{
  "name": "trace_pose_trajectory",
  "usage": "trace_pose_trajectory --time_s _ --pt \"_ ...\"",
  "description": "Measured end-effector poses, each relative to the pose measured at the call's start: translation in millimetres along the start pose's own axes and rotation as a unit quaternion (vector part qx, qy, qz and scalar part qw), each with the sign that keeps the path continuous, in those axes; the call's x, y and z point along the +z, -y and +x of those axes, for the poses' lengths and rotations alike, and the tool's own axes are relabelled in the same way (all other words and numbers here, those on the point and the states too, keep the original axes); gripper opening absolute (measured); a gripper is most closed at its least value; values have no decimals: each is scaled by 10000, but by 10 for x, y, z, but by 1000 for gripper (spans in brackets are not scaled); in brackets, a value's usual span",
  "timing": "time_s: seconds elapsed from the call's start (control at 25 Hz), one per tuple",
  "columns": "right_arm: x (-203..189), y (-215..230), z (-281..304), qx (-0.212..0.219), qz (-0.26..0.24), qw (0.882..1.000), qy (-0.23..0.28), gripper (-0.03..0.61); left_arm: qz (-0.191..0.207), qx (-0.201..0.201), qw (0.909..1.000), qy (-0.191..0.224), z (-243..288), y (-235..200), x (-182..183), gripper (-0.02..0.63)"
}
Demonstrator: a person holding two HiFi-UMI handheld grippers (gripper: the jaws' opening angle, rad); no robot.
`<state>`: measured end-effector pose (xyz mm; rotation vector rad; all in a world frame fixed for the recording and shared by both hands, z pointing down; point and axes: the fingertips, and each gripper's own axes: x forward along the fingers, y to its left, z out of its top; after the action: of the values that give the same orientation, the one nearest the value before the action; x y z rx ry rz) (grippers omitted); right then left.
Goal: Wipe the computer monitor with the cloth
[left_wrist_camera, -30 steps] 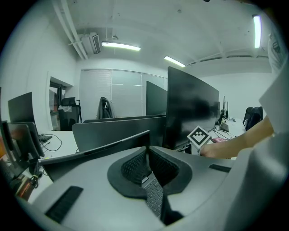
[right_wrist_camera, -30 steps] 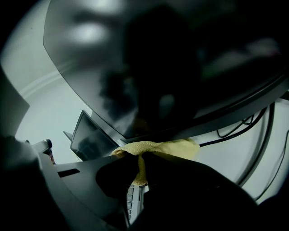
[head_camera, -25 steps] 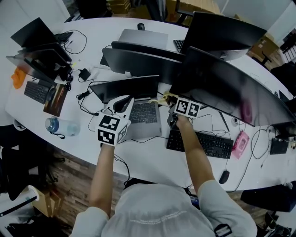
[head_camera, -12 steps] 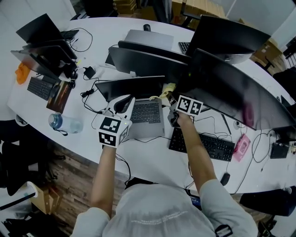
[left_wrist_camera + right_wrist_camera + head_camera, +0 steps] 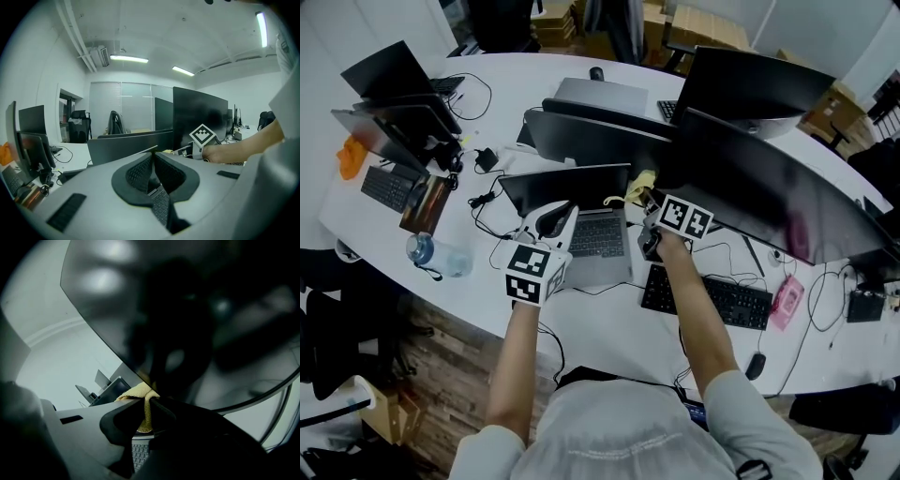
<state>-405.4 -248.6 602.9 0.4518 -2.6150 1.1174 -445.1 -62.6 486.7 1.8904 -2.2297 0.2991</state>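
The big dark computer monitor [image 5: 769,192] stands at the right of the white desk; in the right gripper view its screen [image 5: 197,305] fills most of the picture. A yellow cloth [image 5: 639,182] is pressed at the monitor's lower left edge, and my right gripper [image 5: 650,200] is shut on it. That gripper's own view shows the cloth [image 5: 137,393] bunched between the jaws [image 5: 149,405], right against the glass. My left gripper [image 5: 561,212] hovers over the open laptop [image 5: 592,234], shut with nothing in it [image 5: 153,157]. It also sees the right gripper's marker cube [image 5: 203,135].
A black keyboard [image 5: 712,292], pink item [image 5: 787,295] and mouse [image 5: 755,365] lie right of the laptop. More monitors [image 5: 600,131] stand behind. A water bottle [image 5: 436,255], small keyboard [image 5: 389,187], cables and an orange item [image 5: 352,156] sit at the left.
My right gripper has carried the cloth a little farther up along the monitor's left edge. The left gripper has hardly moved. The head camera has shifted slightly.
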Motion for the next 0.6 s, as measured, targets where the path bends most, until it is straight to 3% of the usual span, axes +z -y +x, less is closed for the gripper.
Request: trace_pose_trajectory --time_s 0.44,0.6 --pt "392 -475 -363 278 304 9984 385 49 24 -78 9994 338 -215 199 300 34" --pt "585 -643 -487 333 203 9980 493 49 62 -94 9991 397 -287 232 415 33"
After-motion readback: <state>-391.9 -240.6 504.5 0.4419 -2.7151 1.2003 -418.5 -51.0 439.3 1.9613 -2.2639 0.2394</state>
